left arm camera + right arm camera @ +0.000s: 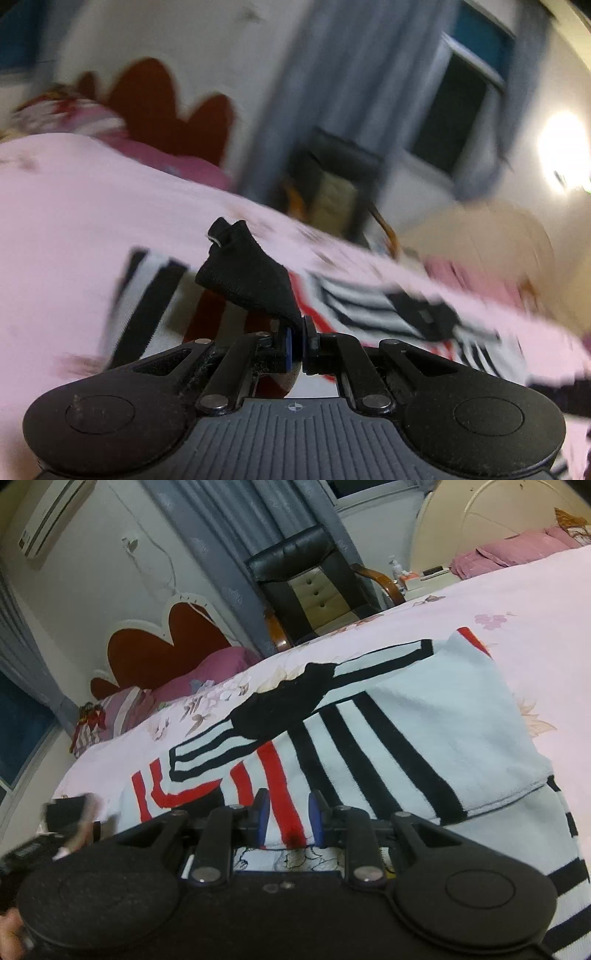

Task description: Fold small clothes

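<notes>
Left wrist view: the left hand-held gripper (298, 332) is clenched on a corner of a small black knit cloth (251, 277), which stands up above the striped white, black and red garment (369, 306) on the pink bed (74, 206).

Right wrist view: the right hand-held gripper (288, 819) is partly open, holding nothing that shows, over the soft fleecy striped garment (424, 716), folded on the floral bed (535, 602).

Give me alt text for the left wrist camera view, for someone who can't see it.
The left hand-held gripper is shut on a corner of black cloth, lifted above a striped white, black and red garment on a pink bedspread. The background, blurred and tilted, shows a chair and curtains.
</notes>
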`<act>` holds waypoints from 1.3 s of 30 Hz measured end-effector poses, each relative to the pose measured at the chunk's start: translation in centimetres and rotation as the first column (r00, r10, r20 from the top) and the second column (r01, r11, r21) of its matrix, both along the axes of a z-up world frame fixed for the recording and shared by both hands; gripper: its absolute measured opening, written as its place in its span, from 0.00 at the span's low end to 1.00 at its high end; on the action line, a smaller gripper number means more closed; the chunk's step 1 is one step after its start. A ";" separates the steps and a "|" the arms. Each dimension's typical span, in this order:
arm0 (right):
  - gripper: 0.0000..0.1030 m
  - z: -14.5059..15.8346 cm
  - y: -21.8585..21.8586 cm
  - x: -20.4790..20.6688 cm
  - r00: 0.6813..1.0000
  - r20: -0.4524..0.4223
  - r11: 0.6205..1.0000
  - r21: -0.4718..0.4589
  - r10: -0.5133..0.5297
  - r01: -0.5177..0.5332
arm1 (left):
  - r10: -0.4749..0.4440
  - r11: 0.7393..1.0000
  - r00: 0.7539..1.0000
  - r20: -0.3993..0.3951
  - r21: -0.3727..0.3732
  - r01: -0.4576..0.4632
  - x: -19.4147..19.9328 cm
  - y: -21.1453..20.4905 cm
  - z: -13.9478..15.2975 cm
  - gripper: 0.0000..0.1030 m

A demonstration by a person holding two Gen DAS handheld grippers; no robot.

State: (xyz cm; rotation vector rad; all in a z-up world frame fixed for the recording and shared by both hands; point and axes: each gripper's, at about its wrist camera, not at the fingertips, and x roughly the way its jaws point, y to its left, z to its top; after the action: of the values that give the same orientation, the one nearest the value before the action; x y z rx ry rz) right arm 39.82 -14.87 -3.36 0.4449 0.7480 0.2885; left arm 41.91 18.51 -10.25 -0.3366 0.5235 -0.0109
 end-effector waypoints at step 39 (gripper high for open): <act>0.07 1.7 4.7 3.4 0.992 0.127 0.998 0.062 0.011 -0.019 | -0.017 0.986 0.995 -0.100 0.163 0.034 -3.8 -0.3 -3.8 0.66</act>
State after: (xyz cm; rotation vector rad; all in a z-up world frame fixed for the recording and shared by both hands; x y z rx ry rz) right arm 43.20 -10.21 -1.69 0.4758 0.6196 0.3519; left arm 38.08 18.19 -14.04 -0.1698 0.6224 0.0239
